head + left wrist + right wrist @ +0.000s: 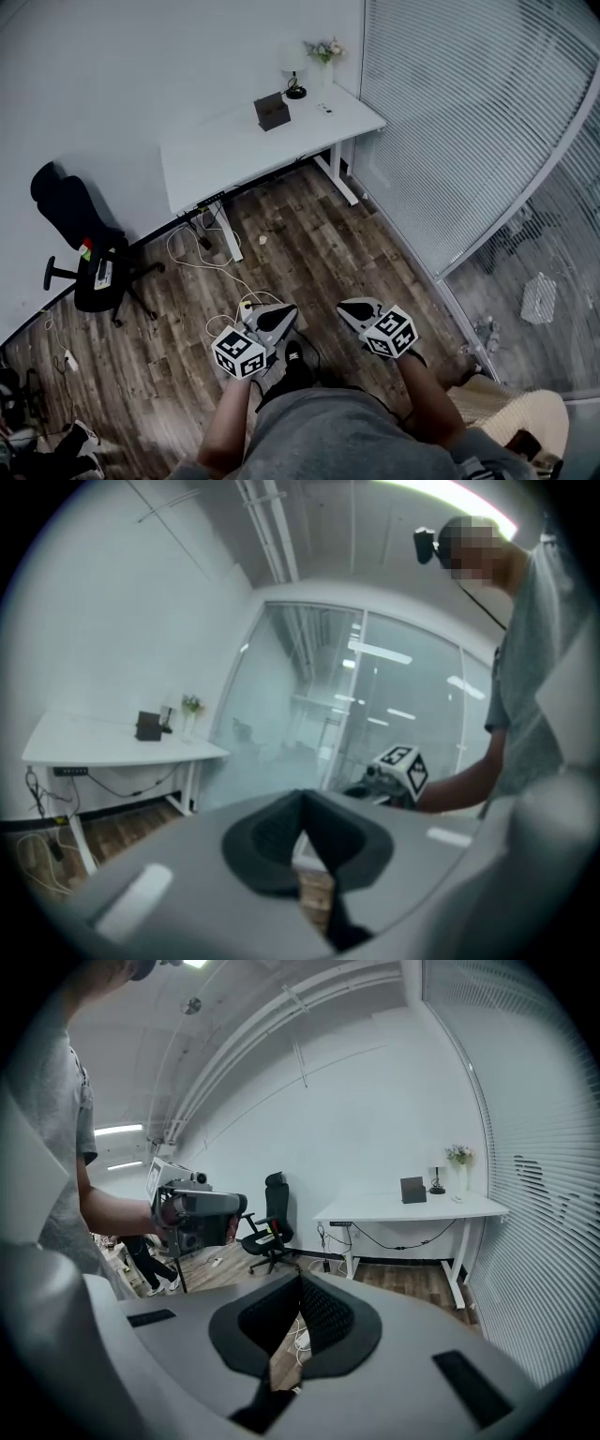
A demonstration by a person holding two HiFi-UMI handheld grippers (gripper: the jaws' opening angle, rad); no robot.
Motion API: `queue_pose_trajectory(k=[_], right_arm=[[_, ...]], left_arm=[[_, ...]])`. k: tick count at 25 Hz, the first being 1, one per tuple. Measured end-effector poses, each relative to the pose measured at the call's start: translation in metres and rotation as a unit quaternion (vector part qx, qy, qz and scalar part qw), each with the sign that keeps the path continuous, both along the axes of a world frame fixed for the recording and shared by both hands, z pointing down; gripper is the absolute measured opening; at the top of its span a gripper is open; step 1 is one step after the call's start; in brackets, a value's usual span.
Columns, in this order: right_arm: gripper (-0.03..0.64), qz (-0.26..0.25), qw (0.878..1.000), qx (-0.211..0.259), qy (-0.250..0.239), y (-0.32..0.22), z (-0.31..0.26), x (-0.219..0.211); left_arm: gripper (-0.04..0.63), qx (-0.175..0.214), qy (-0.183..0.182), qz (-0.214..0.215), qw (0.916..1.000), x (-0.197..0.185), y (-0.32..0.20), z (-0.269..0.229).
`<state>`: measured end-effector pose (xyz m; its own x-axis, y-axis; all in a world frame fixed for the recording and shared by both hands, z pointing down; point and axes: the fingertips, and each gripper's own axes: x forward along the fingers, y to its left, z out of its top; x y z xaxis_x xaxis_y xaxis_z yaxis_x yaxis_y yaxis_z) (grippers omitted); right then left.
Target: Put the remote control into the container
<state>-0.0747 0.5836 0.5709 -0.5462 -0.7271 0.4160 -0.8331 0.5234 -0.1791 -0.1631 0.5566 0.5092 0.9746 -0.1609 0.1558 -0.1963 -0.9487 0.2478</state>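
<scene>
A dark box-shaped container [272, 112] stands on a white desk [216, 150] across the room, also seen in the left gripper view [147, 726] and the right gripper view [412, 1190]. A small dark object [324, 109] lies on the desk to the right of it, too small to identify. Both grippers hang low in front of the person's waist, far from the desk. The left gripper [274, 320] [302, 825] has its jaws together with nothing between them. The right gripper [353, 312] [300, 1303] is likewise shut and empty.
A black office chair [84, 253] stands left of the desk, and cables [202, 248] trail over the wooden floor under it. A lamp [295, 91] and flowers [325, 52] sit at the desk's back. A glass wall with blinds [469, 122] runs along the right.
</scene>
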Motion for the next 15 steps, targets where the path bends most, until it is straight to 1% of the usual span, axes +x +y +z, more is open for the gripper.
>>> queue_pose_trajectory(k=[2, 4, 8, 15], right_arm=[[0.017, 0.003, 1.000, 0.001, 0.001, -0.015, -0.002, -0.003], [0.017, 0.005, 1.000, -0.001, 0.001, -0.033, -0.003, -0.009], [0.017, 0.012, 1.000, -0.008, -0.024, -0.064, -0.006, -0.020], [0.017, 0.040, 0.999, -0.003, -0.003, -0.112, -0.009, -0.010]], left_arm=[[-0.002, -0.004, 0.004, 0.001, 1.0000, -0.004, -0.013, -0.001], [-0.002, -0.009, 0.001, 0.002, 1.0000, -0.010, -0.030, 0.001], [-0.002, -0.011, -0.011, 0.008, 0.9998, -0.020, -0.063, 0.009], [-0.002, -0.012, 0.000, 0.042, 0.9990, -0.002, -0.117, 0.010]])
